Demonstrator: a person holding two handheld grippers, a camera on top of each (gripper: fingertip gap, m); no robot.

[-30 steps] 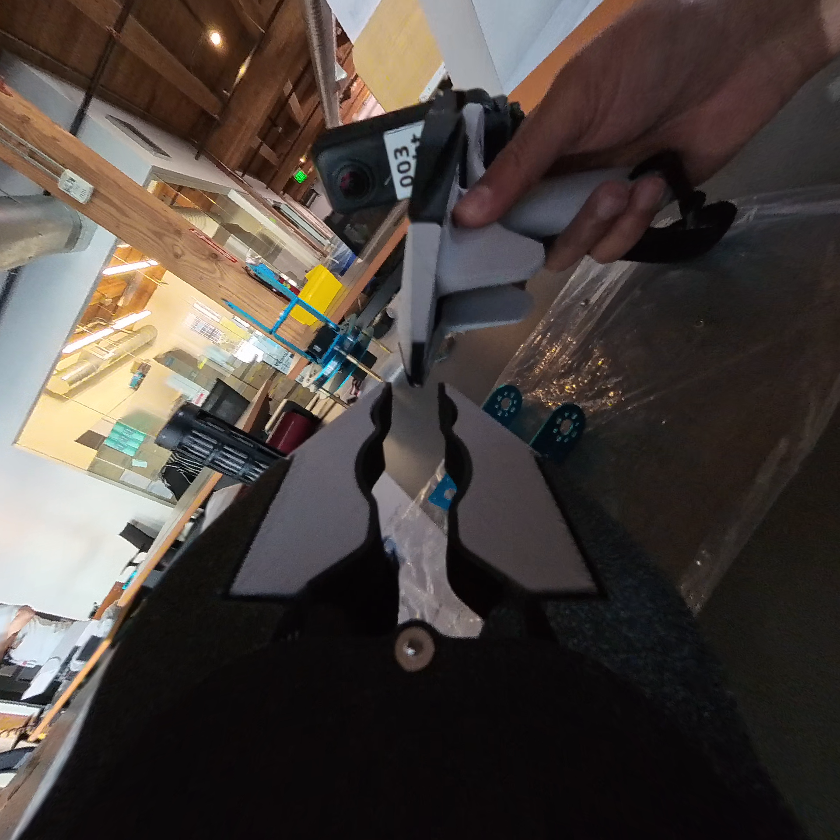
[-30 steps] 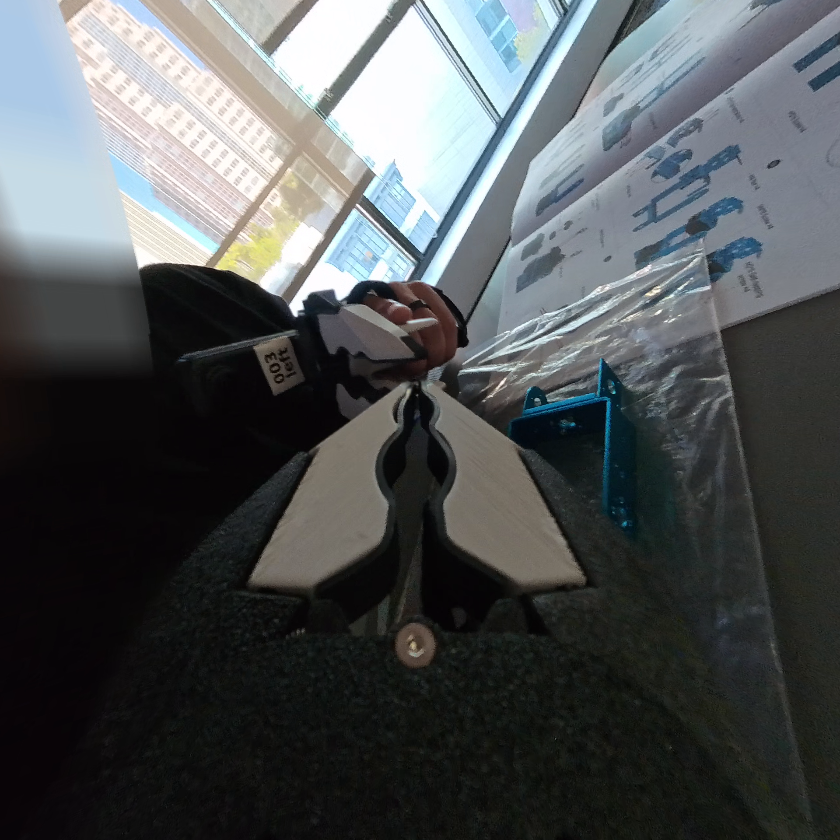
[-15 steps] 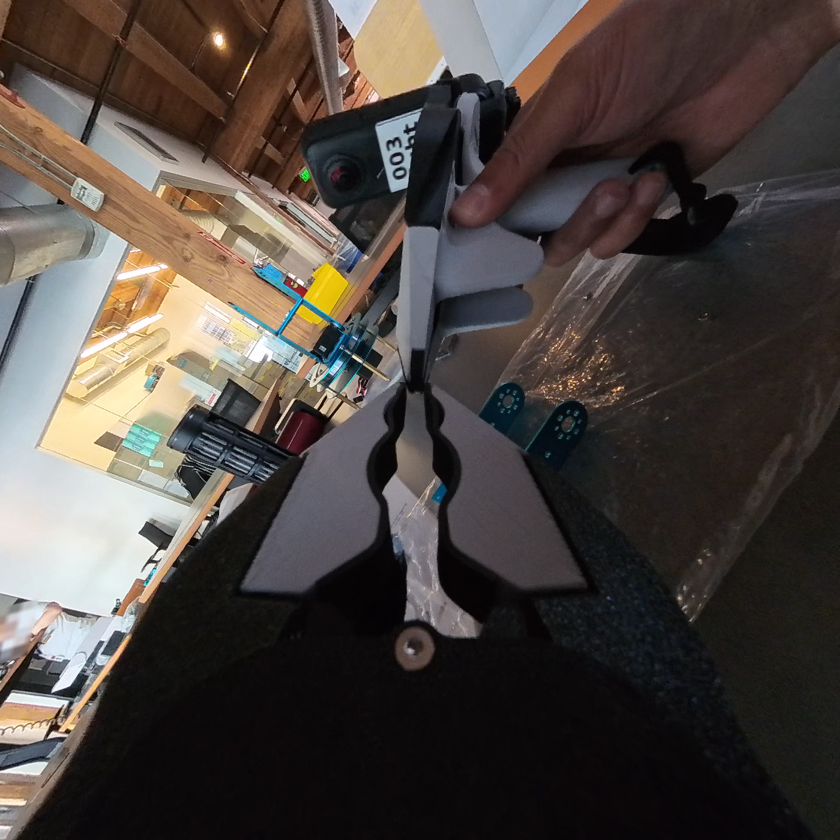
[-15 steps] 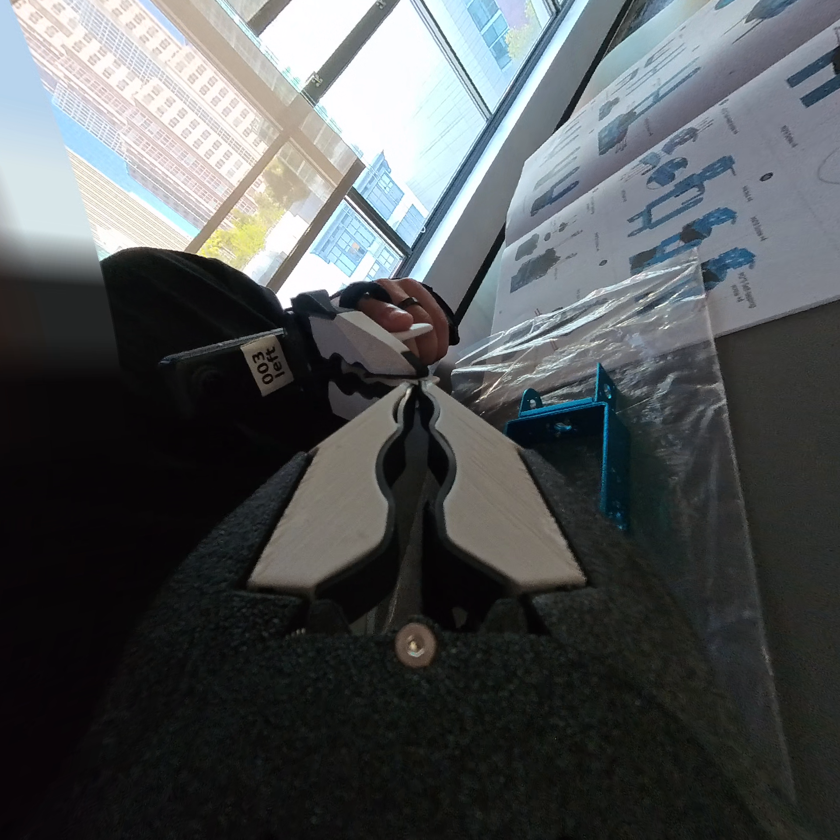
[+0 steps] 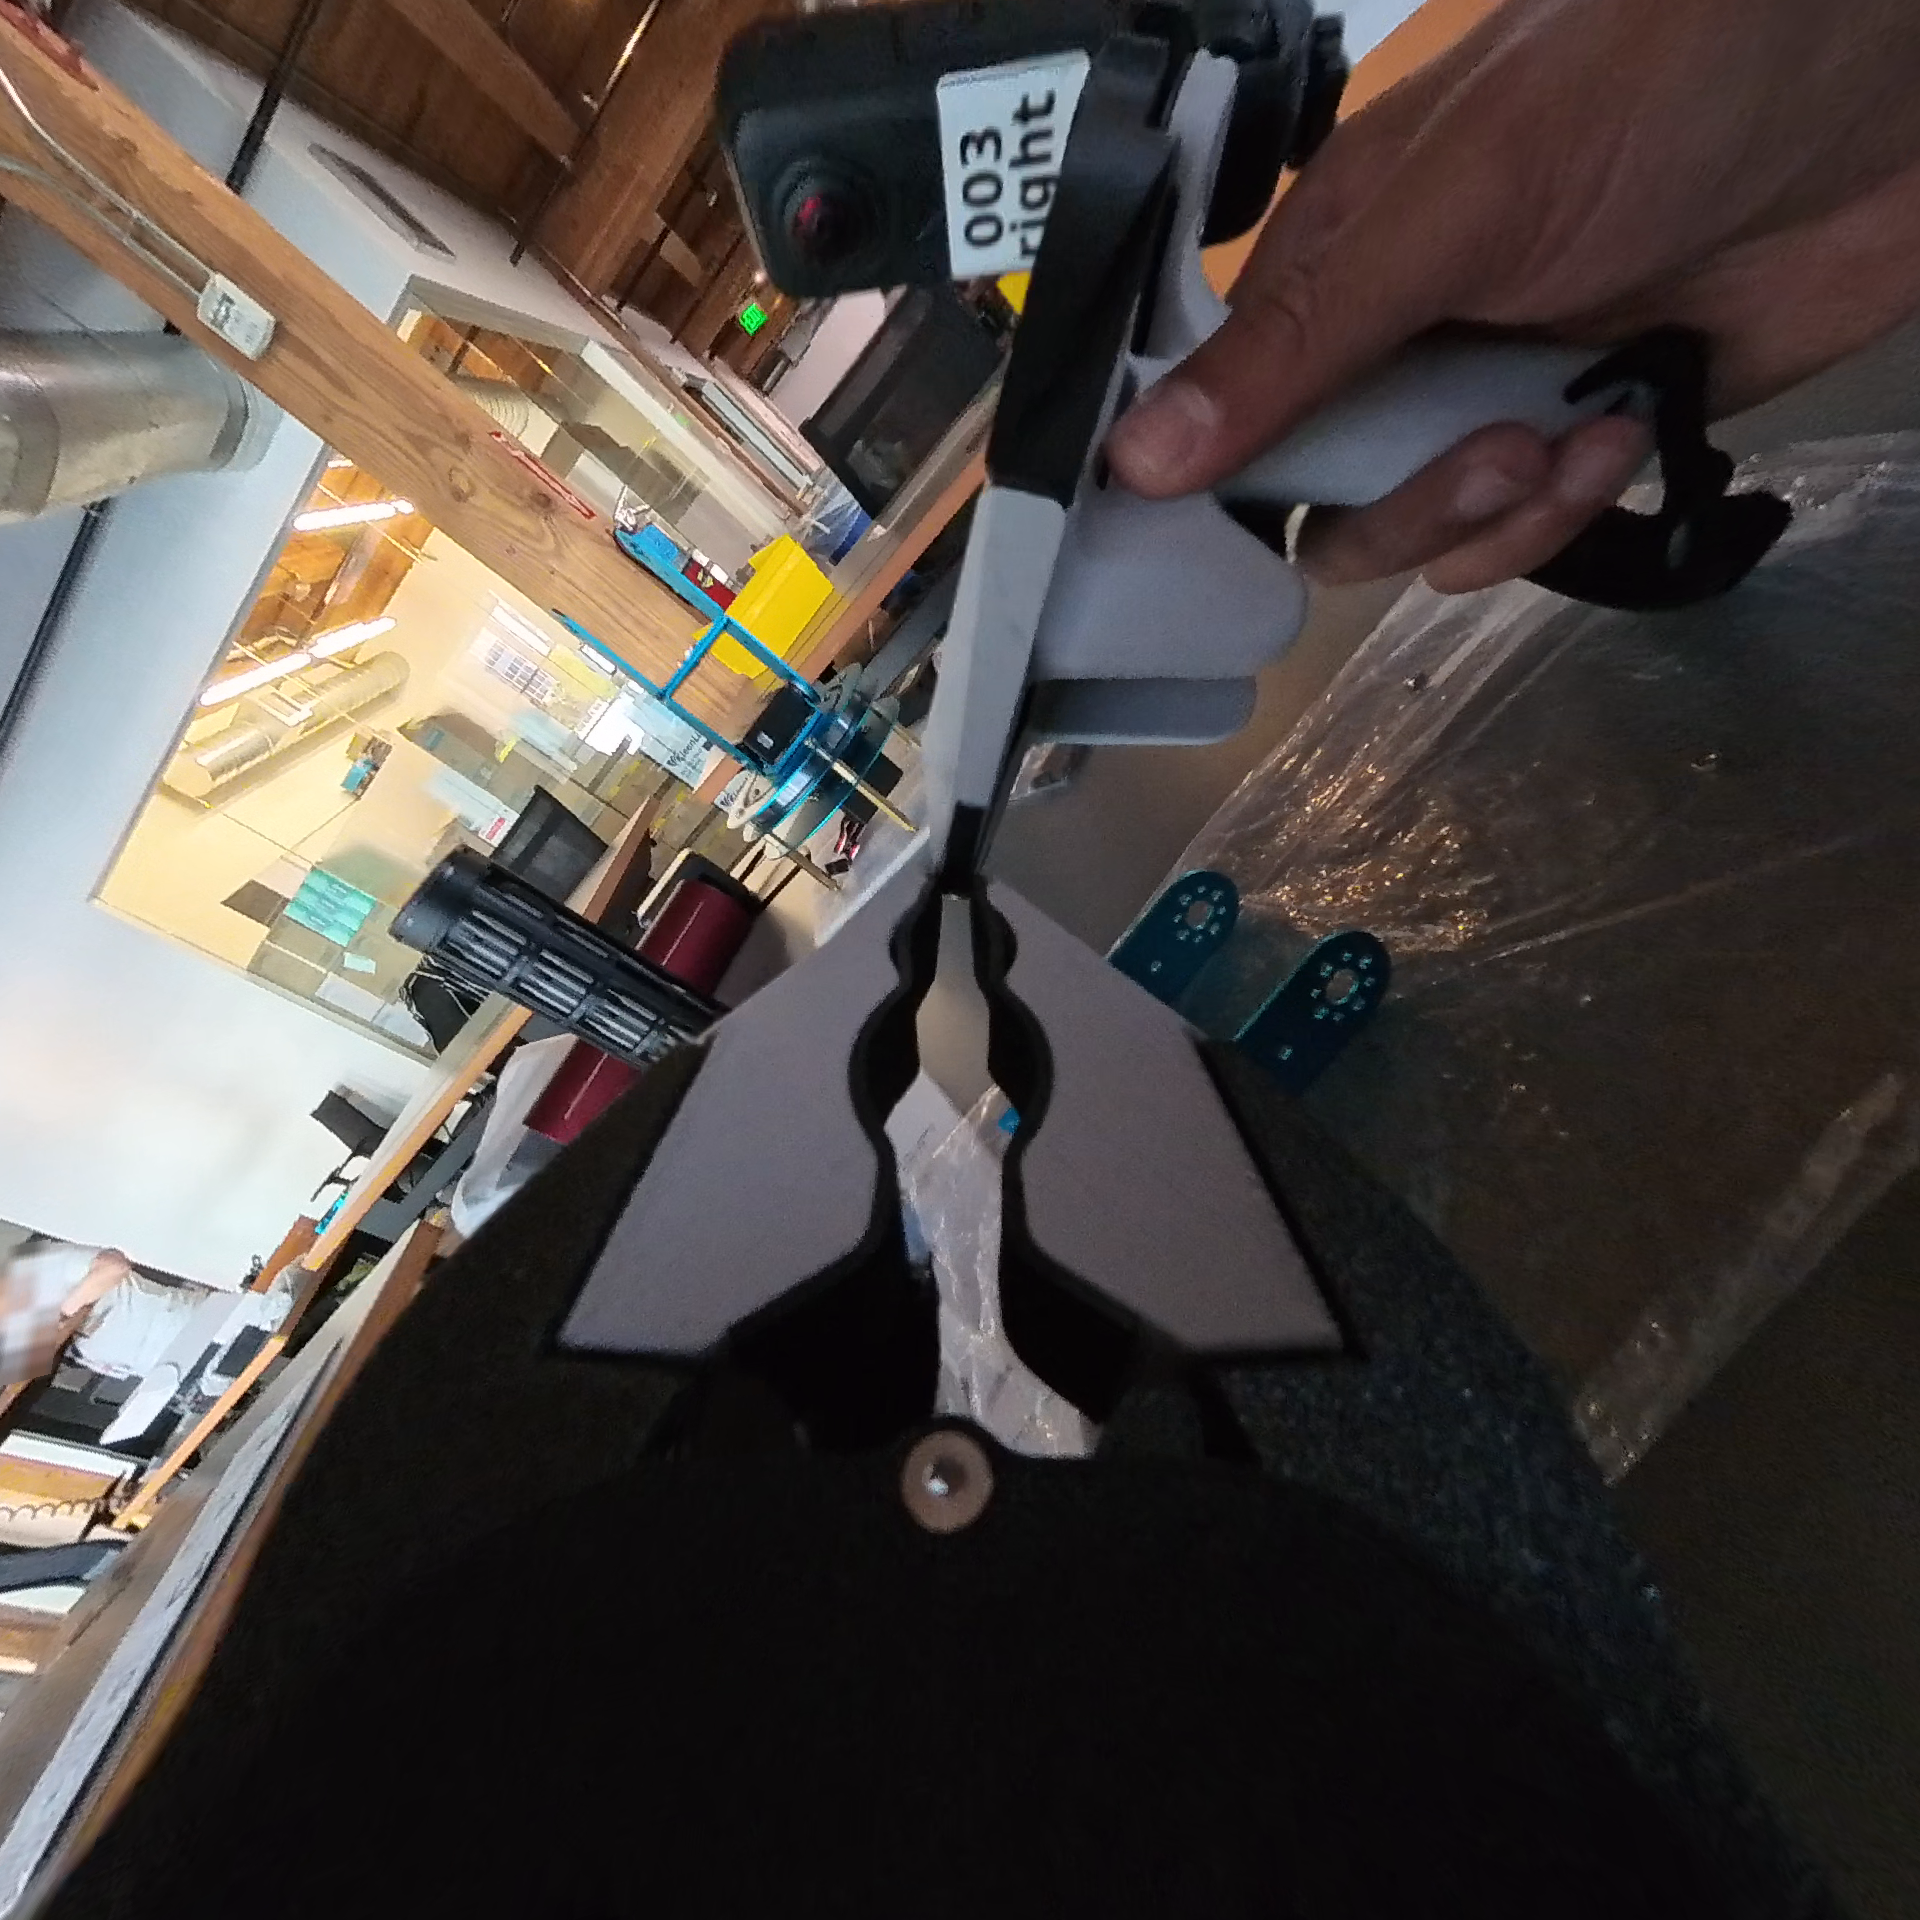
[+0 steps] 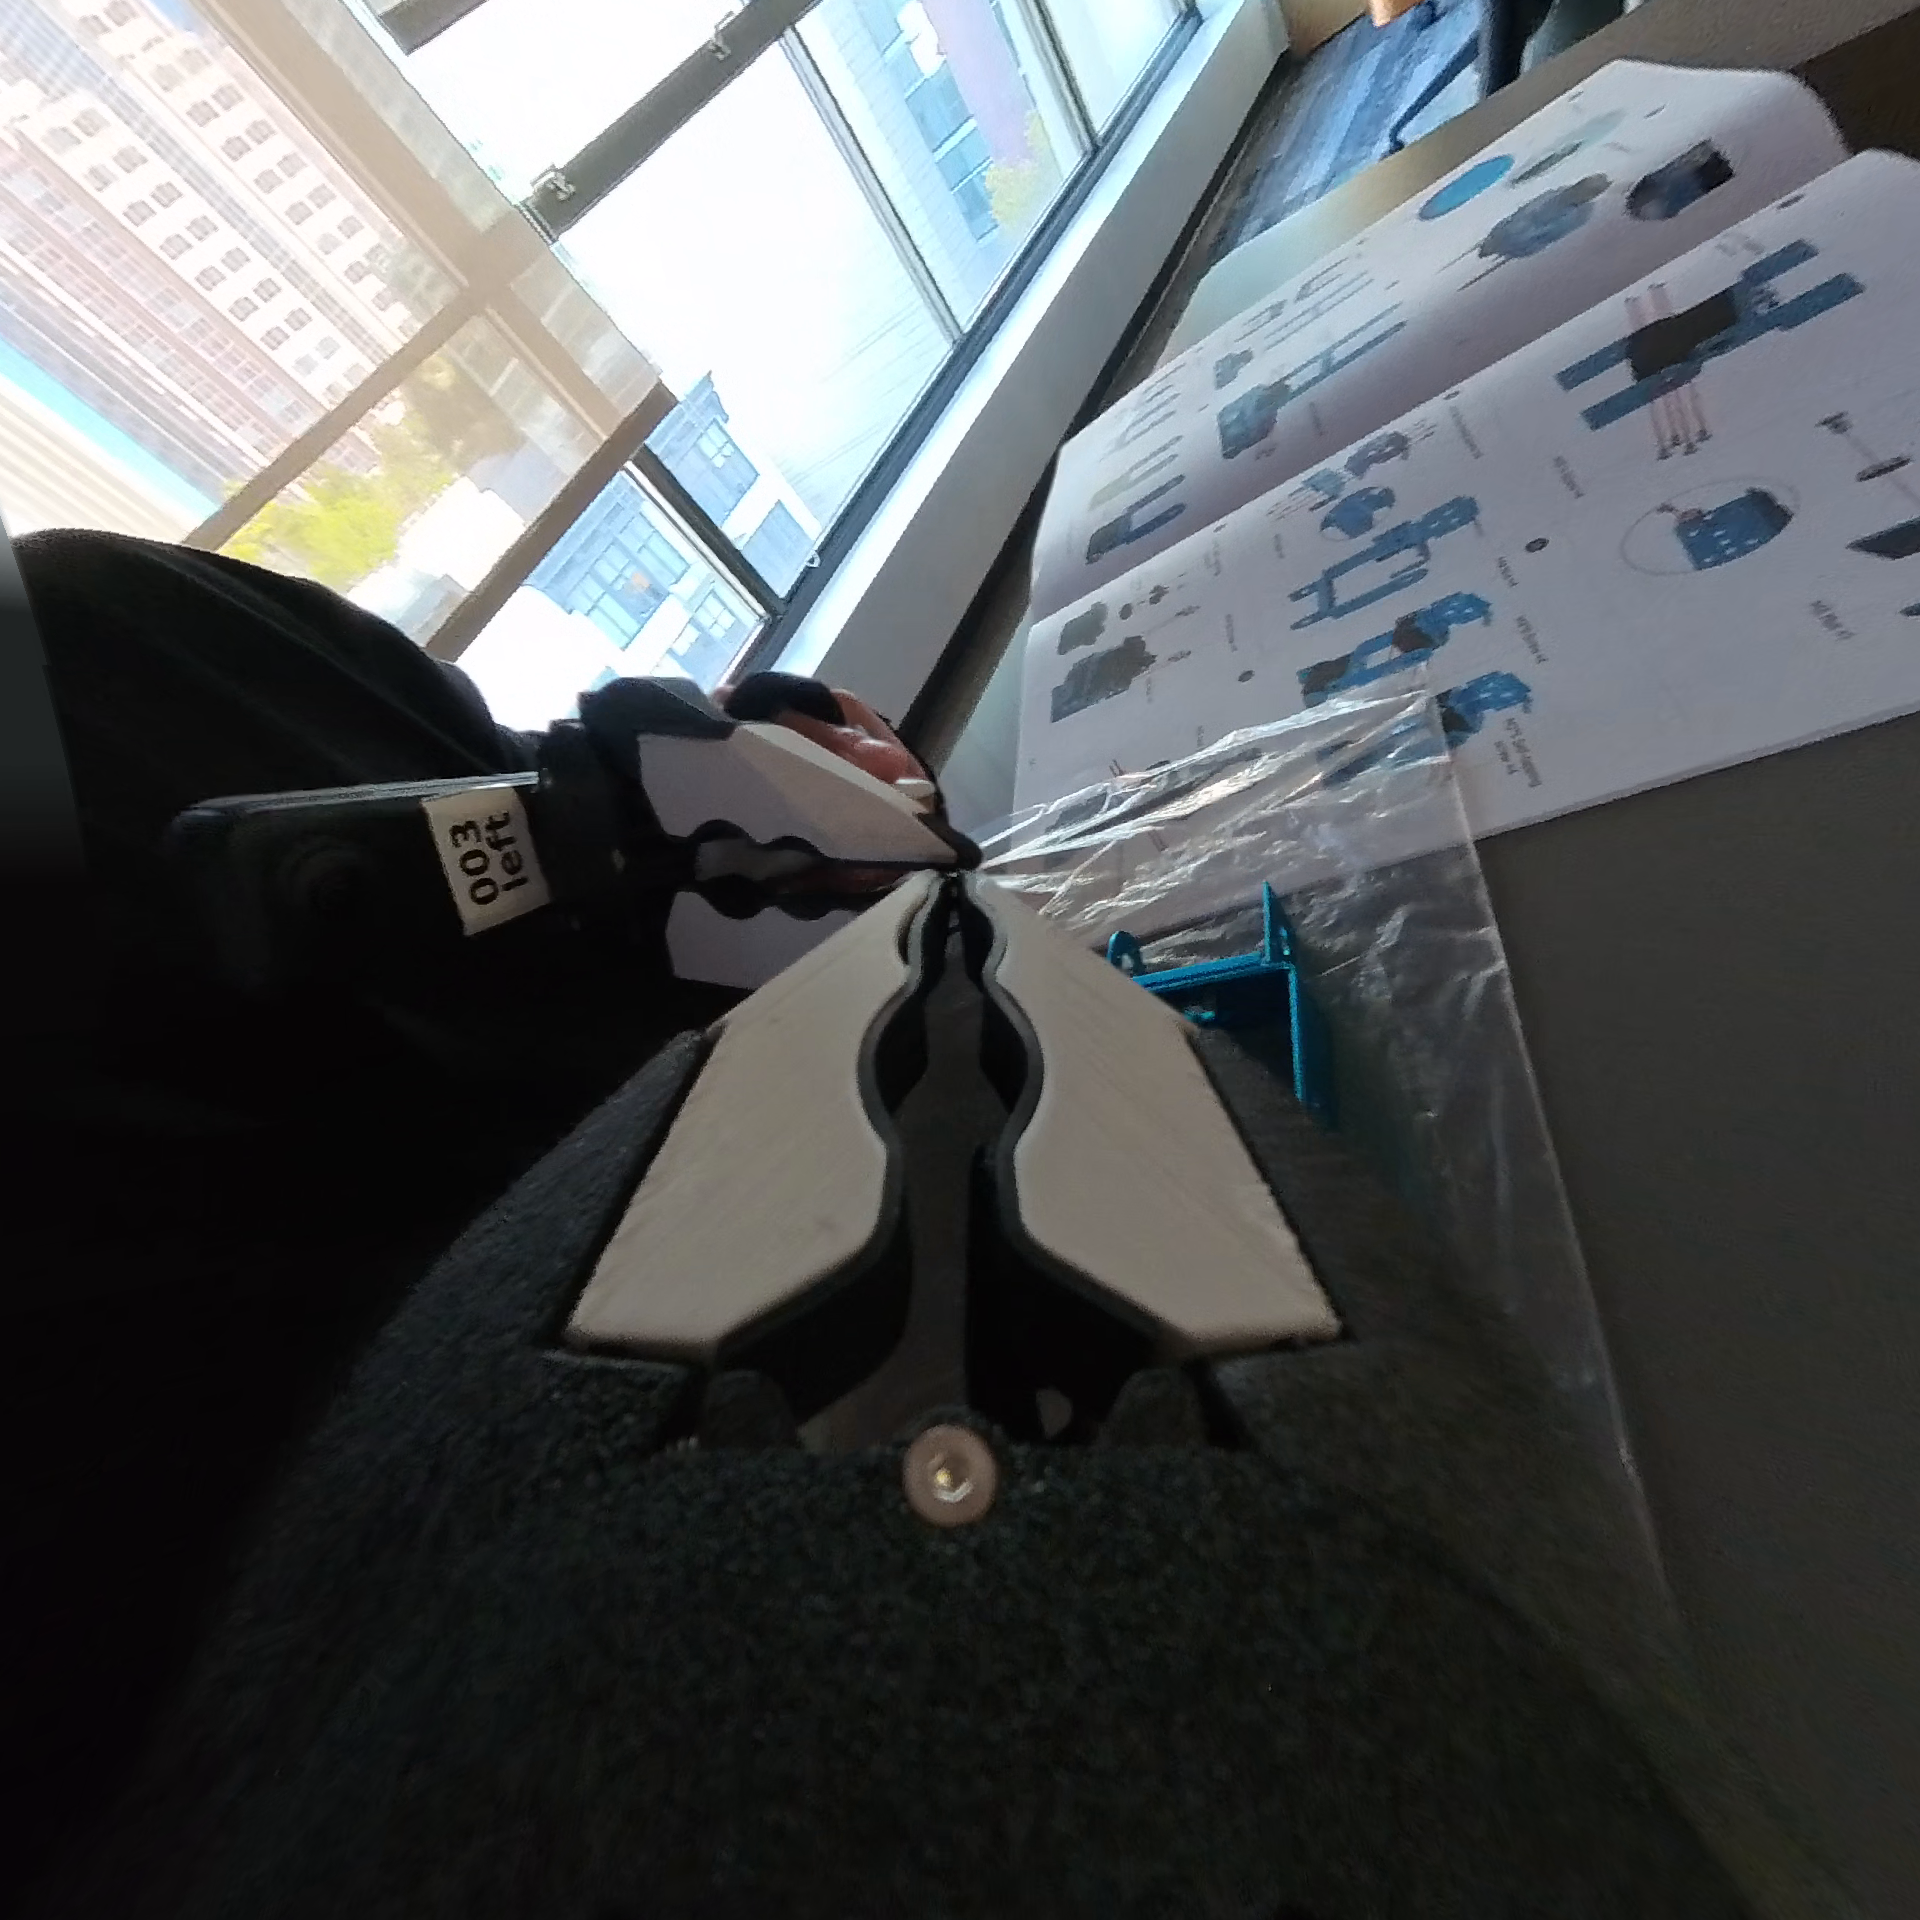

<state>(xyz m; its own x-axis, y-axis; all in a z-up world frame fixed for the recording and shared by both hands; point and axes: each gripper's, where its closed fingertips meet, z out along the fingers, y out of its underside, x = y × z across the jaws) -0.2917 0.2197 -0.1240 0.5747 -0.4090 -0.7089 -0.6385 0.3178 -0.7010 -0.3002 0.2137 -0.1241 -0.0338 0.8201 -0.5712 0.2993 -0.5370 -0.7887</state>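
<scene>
A clear plastic bag (image 5: 1558, 883) lies on the grey table (image 5: 1818, 1558) with a blue metal bracket (image 5: 1335, 992) inside it. My left gripper (image 5: 954, 899) has its tips closed together at the bag's near edge, and crinkled plastic shows between its fingers. My right gripper (image 5: 961, 831), held by a bare hand, meets it tip to tip. In the right wrist view my right gripper (image 6: 951, 883) is shut on the same edge of the bag (image 6: 1351, 831). The left gripper (image 6: 961, 854) touches it from the left. The blue bracket (image 6: 1247, 977) lies just right of the tips.
An open instruction booklet (image 6: 1558, 468) lies on the table beyond the bag, under a large window (image 6: 727, 312). In the left wrist view a black ribbed cylinder (image 5: 551, 966), a maroon cup (image 5: 675, 966) and a blue frame assembly (image 5: 790, 748) stand at the back. The grippers are tip to tip, or close to it.
My left gripper's fingers have closed from open to tips together. The two grippers have come closer until their tips meet at the bag's edge.
</scene>
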